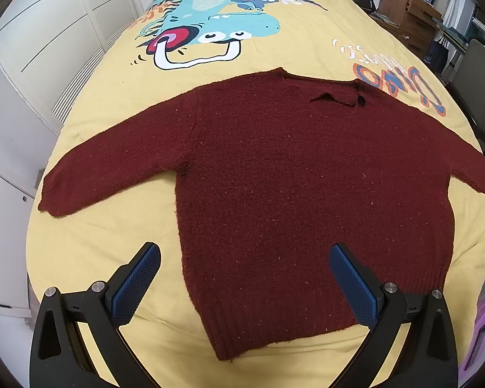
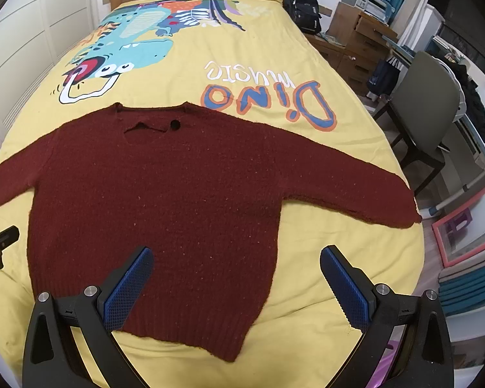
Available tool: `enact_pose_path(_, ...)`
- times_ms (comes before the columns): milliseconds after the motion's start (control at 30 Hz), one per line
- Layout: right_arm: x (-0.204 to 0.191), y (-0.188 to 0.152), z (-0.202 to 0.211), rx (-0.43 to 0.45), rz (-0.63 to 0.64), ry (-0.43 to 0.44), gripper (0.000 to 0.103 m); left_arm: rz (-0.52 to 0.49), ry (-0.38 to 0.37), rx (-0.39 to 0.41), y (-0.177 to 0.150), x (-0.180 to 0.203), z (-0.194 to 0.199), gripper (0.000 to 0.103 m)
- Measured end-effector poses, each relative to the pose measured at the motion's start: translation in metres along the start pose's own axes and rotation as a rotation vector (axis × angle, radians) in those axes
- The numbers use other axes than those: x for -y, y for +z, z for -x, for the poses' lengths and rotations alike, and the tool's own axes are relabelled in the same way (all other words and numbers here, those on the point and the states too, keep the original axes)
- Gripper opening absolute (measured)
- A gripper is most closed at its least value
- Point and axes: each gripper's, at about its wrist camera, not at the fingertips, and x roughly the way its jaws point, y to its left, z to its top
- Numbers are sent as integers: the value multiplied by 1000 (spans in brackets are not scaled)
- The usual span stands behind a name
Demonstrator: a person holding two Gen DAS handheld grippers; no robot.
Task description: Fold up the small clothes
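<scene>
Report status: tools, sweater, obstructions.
Left tool open, right tool open, both empty. Maroon sweater flat on bedspread, sleeves spread, unfolded. Nothing in the way.

The left hand-held gripper [image 1: 244, 258] and right hand-held gripper [image 2: 236, 263] both hover level, jaws spread wide, gripping nothing.

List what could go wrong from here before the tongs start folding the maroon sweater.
The right sleeve reaches the edge of the yellow bedspread, so a tug may drag it off. The thick knit sweater may bunch rather than crease. Both the left tongs and the right tongs are open, gripping nothing.
</scene>
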Motion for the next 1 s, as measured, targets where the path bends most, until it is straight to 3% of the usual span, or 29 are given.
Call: enact_pose_path(1000, -5, -2, -3, -20, 30, -4, 102, 9, 12, -6, 2, -7, 2, 102)
